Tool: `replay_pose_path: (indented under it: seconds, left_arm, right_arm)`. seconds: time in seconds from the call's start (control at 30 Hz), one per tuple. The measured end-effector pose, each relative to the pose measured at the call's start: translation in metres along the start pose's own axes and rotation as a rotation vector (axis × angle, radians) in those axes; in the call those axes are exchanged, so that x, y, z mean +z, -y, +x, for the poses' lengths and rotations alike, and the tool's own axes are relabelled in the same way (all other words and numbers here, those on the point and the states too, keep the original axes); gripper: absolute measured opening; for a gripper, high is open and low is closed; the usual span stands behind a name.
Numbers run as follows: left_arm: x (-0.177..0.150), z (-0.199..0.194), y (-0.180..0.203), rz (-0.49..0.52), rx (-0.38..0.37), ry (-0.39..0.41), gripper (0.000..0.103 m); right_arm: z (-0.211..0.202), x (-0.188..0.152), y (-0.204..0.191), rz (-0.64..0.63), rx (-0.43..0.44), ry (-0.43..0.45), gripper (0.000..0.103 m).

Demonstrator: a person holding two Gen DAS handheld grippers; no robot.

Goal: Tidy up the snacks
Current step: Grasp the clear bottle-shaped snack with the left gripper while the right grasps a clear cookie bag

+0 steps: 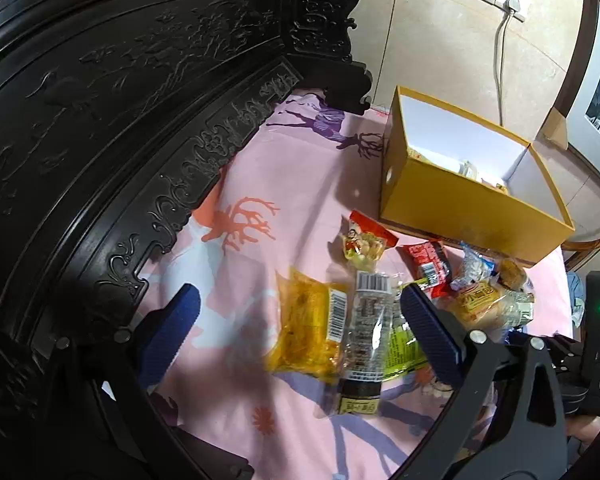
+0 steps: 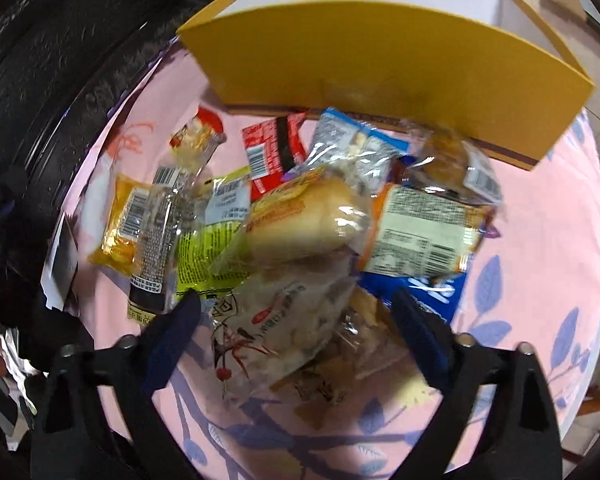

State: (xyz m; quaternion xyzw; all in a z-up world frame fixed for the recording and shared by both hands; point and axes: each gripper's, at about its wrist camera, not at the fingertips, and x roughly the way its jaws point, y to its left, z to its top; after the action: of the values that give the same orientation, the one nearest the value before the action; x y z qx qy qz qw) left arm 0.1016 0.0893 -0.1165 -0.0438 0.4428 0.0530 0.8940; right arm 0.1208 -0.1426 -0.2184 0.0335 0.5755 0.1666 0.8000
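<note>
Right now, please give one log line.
left tongs: open over yellow packet | right tongs: open around white snack bag | box: behind

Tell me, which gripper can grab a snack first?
Probably the right gripper: its open jaws already straddle the white snack bag in the pile. The left gripper hangs open over the yellow packet, not yet around anything.
</note>
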Motion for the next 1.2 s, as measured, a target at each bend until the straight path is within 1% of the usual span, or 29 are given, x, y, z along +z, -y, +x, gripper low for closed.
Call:
replay_pose_path:
  seconds: [0.03,0.07,0.13,0.17,0.2,0.27,0.37,0.43,0.57,0.73,0.87,0.97,1.03,1.1,1.2]
  left_arm:
    - [-0.001,0.001,-0.001,0.002,0.007,-0.001,0.101]
    - [-0.002,0.002,-0.003,0.002,0.013,-0.005,0.101]
    - [-0.004,0.006,-0.005,-0.002,0.015,-0.019,0.101]
    - [-0.005,0.008,-0.007,-0.005,0.018,-0.028,0.101]
    - [-0.006,0.01,-0.007,-0.007,0.021,-0.037,0.101]
    - [-0.009,0.017,-0.007,-0.004,0.019,-0.058,0.101]
    - [-0.015,0.028,-0.002,0.019,0.026,-0.092,0.101]
    - [-0.02,0.033,0.003,0.041,0.022,-0.113,0.101]
    - [-0.029,0.044,0.018,0.092,-0.006,-0.141,0.101]
    - [-0.044,0.065,0.04,0.165,-0.022,-0.193,0.101]
    - [-0.052,0.076,0.052,0.198,-0.036,-0.199,0.101]
    - [-0.057,0.081,0.06,0.218,-0.07,-0.219,0.083]
    - [-0.058,0.082,0.065,0.247,-0.052,-0.204,0.081]
    - [-0.058,0.084,0.066,0.258,-0.037,-0.203,0.078]
    - [-0.058,0.085,0.068,0.27,-0.032,-0.2,0.076]
  right_arm:
    - [0.006,0.0,-0.004,-0.026,-0.016,-0.018,0.053]
    - [0.008,-0.002,-0.005,-0.049,-0.04,-0.012,0.04]
    - [0.005,-0.005,0.001,-0.04,-0.014,0.004,0.023]
    - [0.001,-0.006,0.006,-0.016,0.016,0.007,0.018]
    - [-0.002,-0.008,0.01,0.002,0.03,0.009,0.016]
    - [-0.01,-0.013,0.017,0.024,0.048,0.019,0.014]
    - [-0.024,-0.022,0.032,0.093,0.114,0.033,0.014]
    - [-0.035,-0.028,0.039,0.12,0.136,0.06,0.014]
    - [-0.058,-0.039,0.051,0.16,0.142,0.122,0.014]
    - [-0.081,-0.043,0.067,0.211,0.138,0.164,0.014]
    - [-0.09,-0.046,0.07,0.228,0.149,0.201,0.014]
    - [-0.093,-0.047,0.07,0.236,0.152,0.215,0.014]
    - [-0.097,-0.048,0.075,0.249,0.161,0.218,0.014]
    - [-0.096,-0.048,0.075,0.257,0.165,0.218,0.014]
    - [-0.096,-0.049,0.076,0.265,0.168,0.214,0.014]
